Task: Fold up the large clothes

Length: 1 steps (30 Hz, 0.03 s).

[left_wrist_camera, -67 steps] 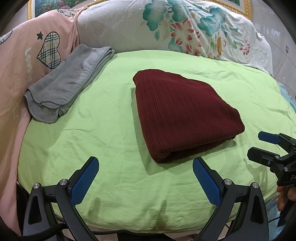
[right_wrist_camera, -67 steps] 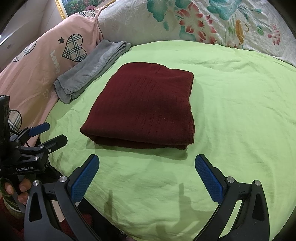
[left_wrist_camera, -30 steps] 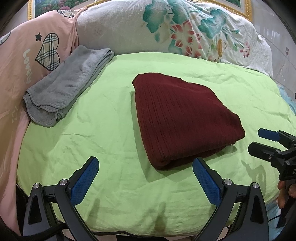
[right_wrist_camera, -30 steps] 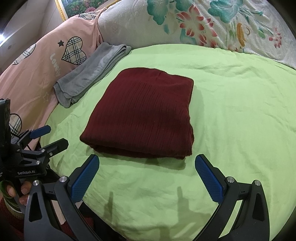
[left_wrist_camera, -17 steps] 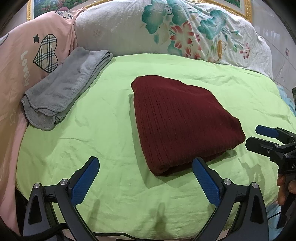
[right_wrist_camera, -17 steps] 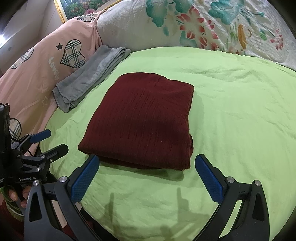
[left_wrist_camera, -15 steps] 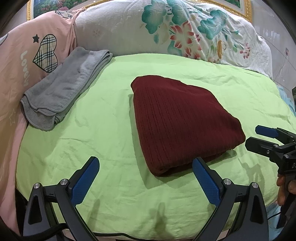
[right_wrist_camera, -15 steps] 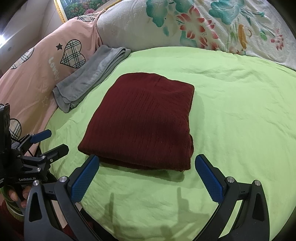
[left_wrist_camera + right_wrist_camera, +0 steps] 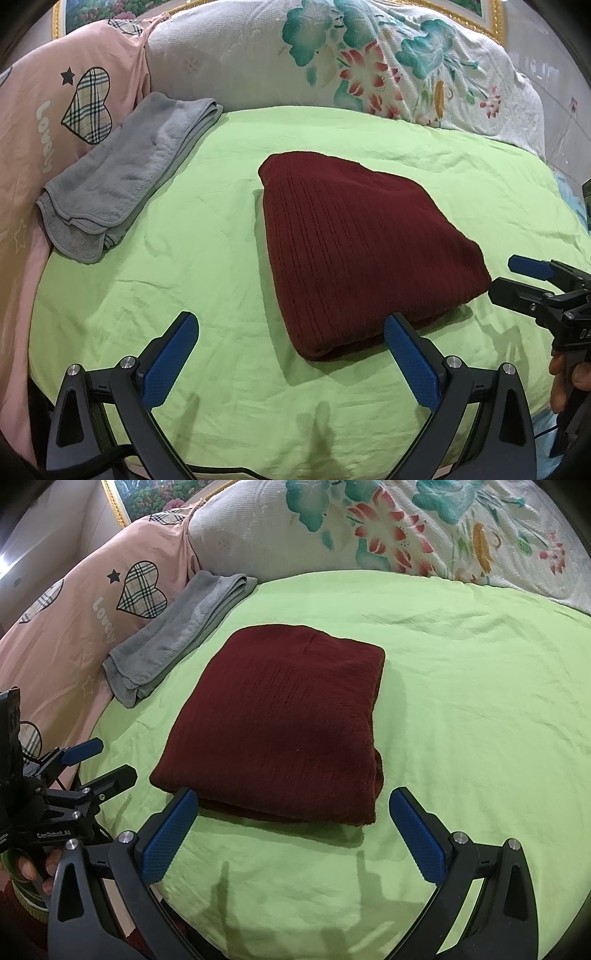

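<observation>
Maroon knit garment (image 9: 362, 247) lies folded into a neat thick rectangle in the middle of the green bedsheet (image 9: 184, 258); folding looks complete. Left gripper (image 9: 291, 354) and right gripper (image 9: 291, 830) hover near its front edge, jaws spread, empty

Framed picture (image 9: 92, 7) at head of bed: cut off by top edge in both views, only gilt frame strip and bit of foliage visible. Pink quilt (image 9: 33, 122) runs out of left edge. Flowered cover (image 9: 480, 524) cut by top and right edges. Underside of folded red sweater (image 9: 280, 716) hidden against bed. Hand (image 9: 565, 376) on right tongs (image 9: 517, 275) mostly cut off at right edge. Lettering on those tongs cut by edge, unreadable.
</observation>
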### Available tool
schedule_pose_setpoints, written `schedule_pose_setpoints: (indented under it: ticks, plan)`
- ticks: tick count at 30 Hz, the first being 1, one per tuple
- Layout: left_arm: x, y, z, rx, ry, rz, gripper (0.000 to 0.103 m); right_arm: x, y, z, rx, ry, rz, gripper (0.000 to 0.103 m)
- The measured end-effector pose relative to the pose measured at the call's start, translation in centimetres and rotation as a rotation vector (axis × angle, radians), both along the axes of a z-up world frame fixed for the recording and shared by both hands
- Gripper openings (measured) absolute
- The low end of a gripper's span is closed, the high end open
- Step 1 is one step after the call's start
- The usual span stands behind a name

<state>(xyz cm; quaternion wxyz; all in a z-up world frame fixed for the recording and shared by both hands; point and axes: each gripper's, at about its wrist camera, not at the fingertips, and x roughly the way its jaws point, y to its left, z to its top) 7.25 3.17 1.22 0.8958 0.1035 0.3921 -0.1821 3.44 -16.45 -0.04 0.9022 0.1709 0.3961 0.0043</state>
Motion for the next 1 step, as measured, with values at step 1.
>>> schedule_pose_setpoints:
  ticks: [1]
  plan:
    - [0.13, -0.08, 0.02, -0.003, 0.0, 0.001, 0.101, 0.04, -0.09, -0.07, 0.002, 0.0, -0.001, 0.103]
